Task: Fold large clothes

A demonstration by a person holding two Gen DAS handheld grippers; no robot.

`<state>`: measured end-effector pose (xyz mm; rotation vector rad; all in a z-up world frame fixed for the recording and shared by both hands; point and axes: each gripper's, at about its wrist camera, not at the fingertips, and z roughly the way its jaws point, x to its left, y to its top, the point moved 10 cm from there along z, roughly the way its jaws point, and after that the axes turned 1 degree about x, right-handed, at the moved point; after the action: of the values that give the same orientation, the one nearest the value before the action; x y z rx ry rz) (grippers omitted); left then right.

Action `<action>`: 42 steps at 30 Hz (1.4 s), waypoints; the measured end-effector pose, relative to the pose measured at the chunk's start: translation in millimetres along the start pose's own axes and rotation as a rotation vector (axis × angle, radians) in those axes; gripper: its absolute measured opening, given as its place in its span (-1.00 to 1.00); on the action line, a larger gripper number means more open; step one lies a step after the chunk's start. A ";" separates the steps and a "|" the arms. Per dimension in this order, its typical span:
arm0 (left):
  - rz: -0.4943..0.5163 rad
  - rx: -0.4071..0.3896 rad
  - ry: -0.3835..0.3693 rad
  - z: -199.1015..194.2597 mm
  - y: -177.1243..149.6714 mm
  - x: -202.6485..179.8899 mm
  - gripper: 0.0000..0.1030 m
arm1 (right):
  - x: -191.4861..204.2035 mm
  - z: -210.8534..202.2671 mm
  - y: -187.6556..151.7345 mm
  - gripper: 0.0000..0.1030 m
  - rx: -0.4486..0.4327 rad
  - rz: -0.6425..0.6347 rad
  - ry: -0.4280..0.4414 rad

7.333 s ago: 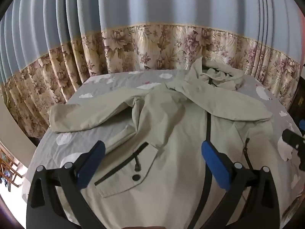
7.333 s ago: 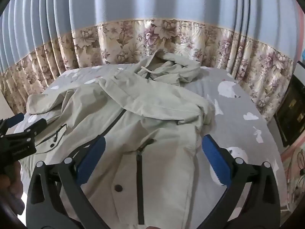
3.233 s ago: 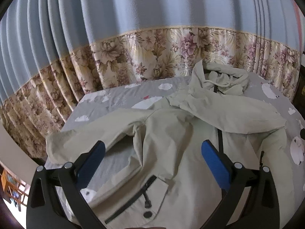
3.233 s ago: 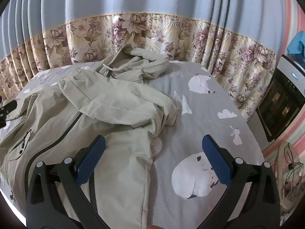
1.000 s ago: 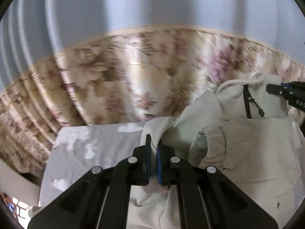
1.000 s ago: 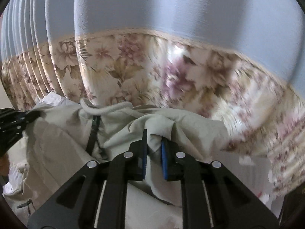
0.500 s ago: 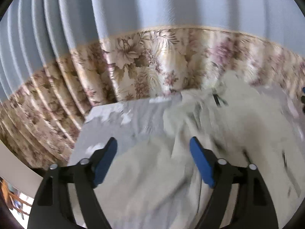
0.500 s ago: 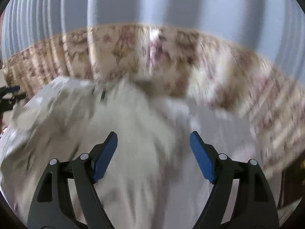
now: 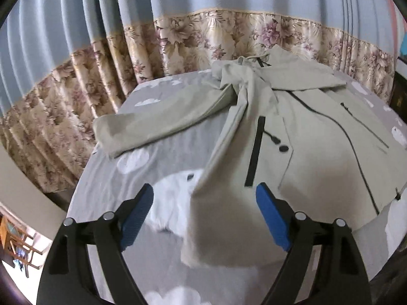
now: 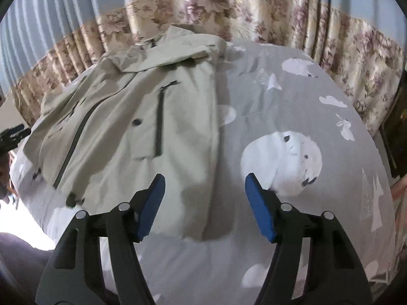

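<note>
While flat on bed (image 9: 157,167), jacket (image 9: 300,137) beige, unfolded.

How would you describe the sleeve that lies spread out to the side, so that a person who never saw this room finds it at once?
Start at the bed with the grey animal-print sheet in front of the floral curtain. On it lies a beige hooded jacket. From the jacket's shoulder, one long sleeve stretches out alone over bare sheet toward the curtain; the other sleeve lies folded across the chest.
</note>
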<state>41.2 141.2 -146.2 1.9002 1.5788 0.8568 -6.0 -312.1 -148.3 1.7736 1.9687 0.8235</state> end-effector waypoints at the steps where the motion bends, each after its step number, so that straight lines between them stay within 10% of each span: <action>1: -0.002 -0.005 0.011 -2.7 -4.3 -2.0 0.61 | 7.2 2.8 -6.6 0.23 0.015 -0.011 0.003; 16: -0.026 0.059 -0.012 26.2 -22.8 -18.1 0.68 | 22.6 19.1 -13.9 -0.83 0.029 0.003 0.034; 18: -0.020 0.072 -0.013 29.9 -26.7 -16.8 0.64 | 21.6 14.4 -9.7 -0.84 0.008 0.011 0.039; 22: -0.034 0.106 -0.046 33.1 -29.7 -19.0 -0.68 | 16.8 -4.1 5.8 -0.86 -0.062 0.029 0.047; 24: -0.062 0.099 -0.068 27.0 -25.5 -17.1 -0.85 | 12.1 -21.0 17.8 -0.86 -0.113 0.034 0.044; 35: -0.091 -0.036 -0.170 -82.3 -1.7 -48.7 -0.91 | 1.6 -123.5 45.2 -0.86 -0.286 -0.045 -0.010; 42: -0.124 0.117 -0.109 -66.6 -49.6 -25.9 -0.80 | -40.4 -137.5 13.0 -0.80 -0.170 -0.104 -0.149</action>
<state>-44.1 124.7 -142.0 1.8724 1.6916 0.6104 -75.6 -375.8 -39.5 1.5751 1.8215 0.7758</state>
